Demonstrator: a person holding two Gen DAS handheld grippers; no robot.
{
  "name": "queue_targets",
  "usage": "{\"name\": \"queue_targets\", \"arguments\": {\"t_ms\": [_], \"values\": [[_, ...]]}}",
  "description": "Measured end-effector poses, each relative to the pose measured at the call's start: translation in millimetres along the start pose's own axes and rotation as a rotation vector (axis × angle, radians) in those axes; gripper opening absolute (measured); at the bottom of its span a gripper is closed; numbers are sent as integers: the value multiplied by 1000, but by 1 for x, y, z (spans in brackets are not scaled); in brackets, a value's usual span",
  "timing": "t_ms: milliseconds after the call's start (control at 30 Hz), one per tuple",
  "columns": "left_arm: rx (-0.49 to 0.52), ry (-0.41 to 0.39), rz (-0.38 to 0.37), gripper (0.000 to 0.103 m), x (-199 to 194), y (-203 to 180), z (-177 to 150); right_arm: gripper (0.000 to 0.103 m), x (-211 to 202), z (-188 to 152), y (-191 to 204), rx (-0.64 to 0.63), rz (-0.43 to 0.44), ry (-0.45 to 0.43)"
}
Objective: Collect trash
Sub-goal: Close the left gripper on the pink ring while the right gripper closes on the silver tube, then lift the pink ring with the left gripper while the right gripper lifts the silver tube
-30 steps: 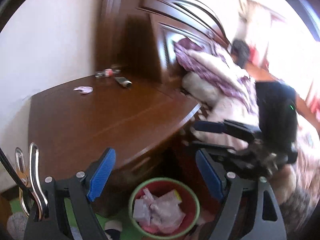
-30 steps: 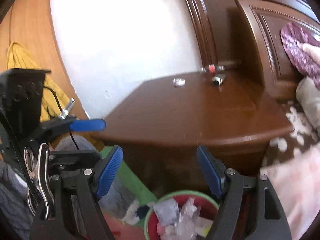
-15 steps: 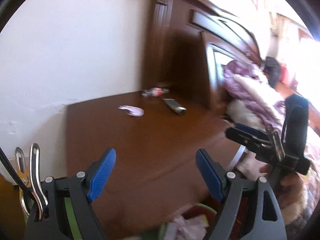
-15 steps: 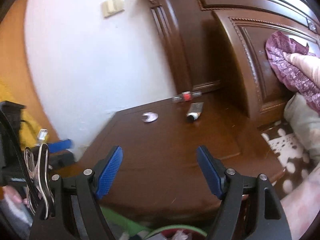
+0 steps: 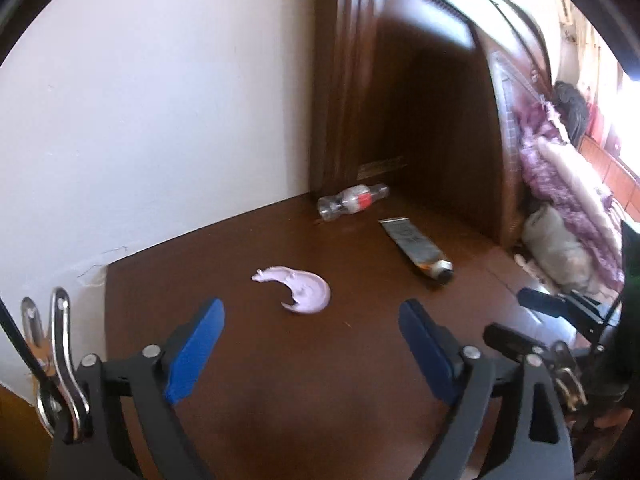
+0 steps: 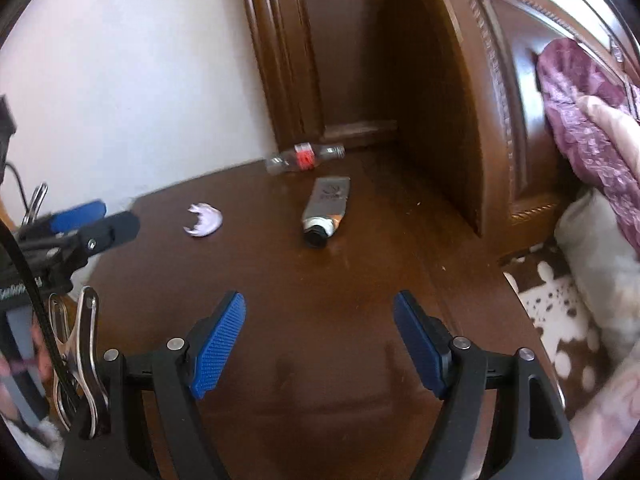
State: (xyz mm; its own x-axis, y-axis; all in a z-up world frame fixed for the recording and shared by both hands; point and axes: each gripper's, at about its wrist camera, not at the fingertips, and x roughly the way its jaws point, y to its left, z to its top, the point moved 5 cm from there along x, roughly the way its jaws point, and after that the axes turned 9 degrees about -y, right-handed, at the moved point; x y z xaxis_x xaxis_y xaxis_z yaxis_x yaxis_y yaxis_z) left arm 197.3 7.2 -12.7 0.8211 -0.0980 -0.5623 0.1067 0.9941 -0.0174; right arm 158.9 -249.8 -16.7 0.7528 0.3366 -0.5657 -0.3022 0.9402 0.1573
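While your left tongs (image 5: 311, 354) have just been widening with nothing between them and your right tongs (image 6: 319, 343) gape empty, the scrap (image 5: 298, 289), tube (image 6: 326, 210) and bottle (image 6: 305, 157) lie on the table (image 6: 360, 280); the round bottle could roll away from a careless pinch.

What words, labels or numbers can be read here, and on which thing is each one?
None can be read.
Bottle: red label, print too blurred.
Tube: a round logo and a line of print, too small.
Left gripper: white lettering, cut off and blurred.
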Motion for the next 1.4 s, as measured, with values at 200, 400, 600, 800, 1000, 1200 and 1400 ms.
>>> {"name": "queue_targets", "arguments": {"t_ms": [200, 400, 600, 800, 1000, 1200, 1400], "values": [[-13, 64, -56, 102, 39, 15, 10, 78, 46, 15, -13, 4, -30, 131], [86, 131, -20, 102, 69, 12, -2, 78, 65, 24, -14, -1, -57, 178], [135, 173, 26, 102, 92, 12, -10, 78, 77, 30, 5, -138, -148, 157], [46, 211, -26, 70, 98, 20, -13, 78, 90, 31, 6, -107, -124, 163], [-18, 185, -43, 30, 87, 38, -13, 37, 91, 34, 10, -108, -97, 135], [-84, 120, -124, 30, 63, 50, -9, 34, 83, 40, 14, -95, -82, 71], [-85, 28, -136, 30, 26, 43, -7, 34, 65, 49, 16, -53, -32, -35]]}}
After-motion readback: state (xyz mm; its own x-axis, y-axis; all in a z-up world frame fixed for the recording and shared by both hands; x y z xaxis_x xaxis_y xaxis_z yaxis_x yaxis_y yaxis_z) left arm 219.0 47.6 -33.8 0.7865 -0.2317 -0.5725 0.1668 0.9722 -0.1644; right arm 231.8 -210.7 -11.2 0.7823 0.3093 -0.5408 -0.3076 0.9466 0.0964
